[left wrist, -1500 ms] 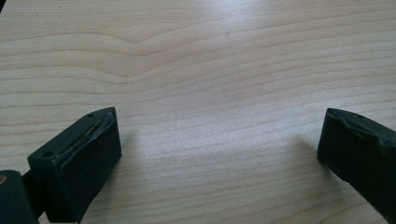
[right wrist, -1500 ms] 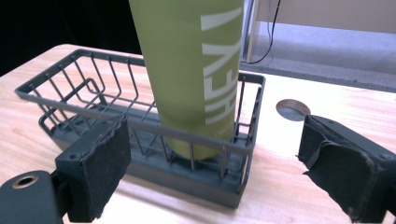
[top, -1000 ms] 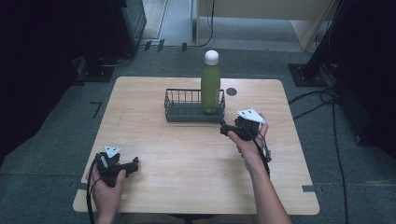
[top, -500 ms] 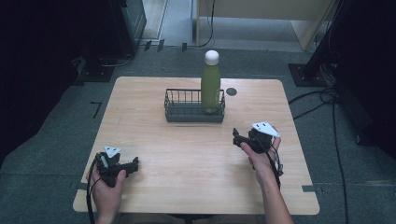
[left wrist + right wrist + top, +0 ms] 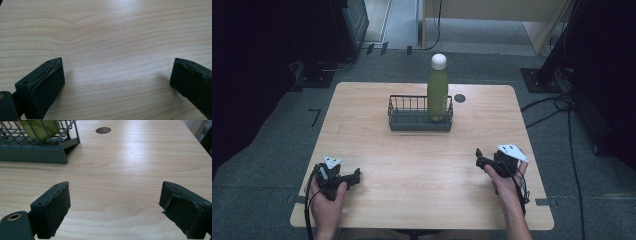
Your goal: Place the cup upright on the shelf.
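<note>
A green bottle (image 5: 437,92) with a white cap stands upright in the right end of a dark wire basket (image 5: 412,120) at the back middle of the wooden table (image 5: 422,165). My left gripper (image 5: 354,176) rests low at the table's front left, open, with bare wood between its jaws (image 5: 116,75). At the front right, my right gripper (image 5: 479,159) is open and holds nothing (image 5: 113,202). In the right gripper view the basket (image 5: 32,151) and the bottle's base (image 5: 40,127) lie ahead to the left, well apart from the jaws.
A round hole (image 5: 460,98) (image 5: 103,130) pierces the tabletop just right of the basket. Cables trail from both grippers over the front edge. Dark equipment and cables (image 5: 562,107) stand on the grey floor around the table.
My right gripper has drawn back from beside the basket toward the front right of the table. The left gripper has stayed where it was.
</note>
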Motion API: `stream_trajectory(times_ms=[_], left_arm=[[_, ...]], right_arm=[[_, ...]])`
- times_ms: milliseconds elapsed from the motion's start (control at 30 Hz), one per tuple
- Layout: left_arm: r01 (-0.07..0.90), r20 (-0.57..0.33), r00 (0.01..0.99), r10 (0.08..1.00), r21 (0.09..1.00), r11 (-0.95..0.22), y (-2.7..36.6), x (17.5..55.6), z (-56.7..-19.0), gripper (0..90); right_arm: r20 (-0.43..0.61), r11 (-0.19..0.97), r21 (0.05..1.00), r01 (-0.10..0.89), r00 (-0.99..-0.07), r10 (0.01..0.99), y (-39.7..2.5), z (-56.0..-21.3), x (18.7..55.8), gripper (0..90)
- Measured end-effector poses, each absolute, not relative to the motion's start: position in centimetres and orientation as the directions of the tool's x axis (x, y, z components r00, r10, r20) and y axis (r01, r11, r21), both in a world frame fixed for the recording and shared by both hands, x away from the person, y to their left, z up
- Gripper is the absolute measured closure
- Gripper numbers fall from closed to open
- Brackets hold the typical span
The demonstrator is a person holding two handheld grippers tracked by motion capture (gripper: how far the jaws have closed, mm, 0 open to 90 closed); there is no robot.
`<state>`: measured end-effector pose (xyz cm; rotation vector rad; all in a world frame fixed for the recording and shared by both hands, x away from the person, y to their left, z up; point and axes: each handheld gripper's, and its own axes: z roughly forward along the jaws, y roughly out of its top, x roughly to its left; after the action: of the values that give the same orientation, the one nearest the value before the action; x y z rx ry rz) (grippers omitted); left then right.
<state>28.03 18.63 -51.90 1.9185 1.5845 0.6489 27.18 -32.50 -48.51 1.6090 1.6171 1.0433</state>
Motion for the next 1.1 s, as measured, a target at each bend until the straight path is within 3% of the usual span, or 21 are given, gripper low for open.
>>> stream_trajectory(times_ms=[600,1100], left_arm=[[0.710,0.016,0.185,0.983,0.689,-0.145,18.6,28.0,-51.9,0.0],[0.709,0.015,0.184,0.983,0.690,-0.143,18.6,28.0,-51.9,0.0]], right_arm=[[0.048,-0.047,0.852,0.522,0.012,0.999,-37.3,-50.4,23.3,9.9],[0.005,-0.061,0.790,0.610,0.093,0.996,-42.4,-52.5,19.9,9.9]])
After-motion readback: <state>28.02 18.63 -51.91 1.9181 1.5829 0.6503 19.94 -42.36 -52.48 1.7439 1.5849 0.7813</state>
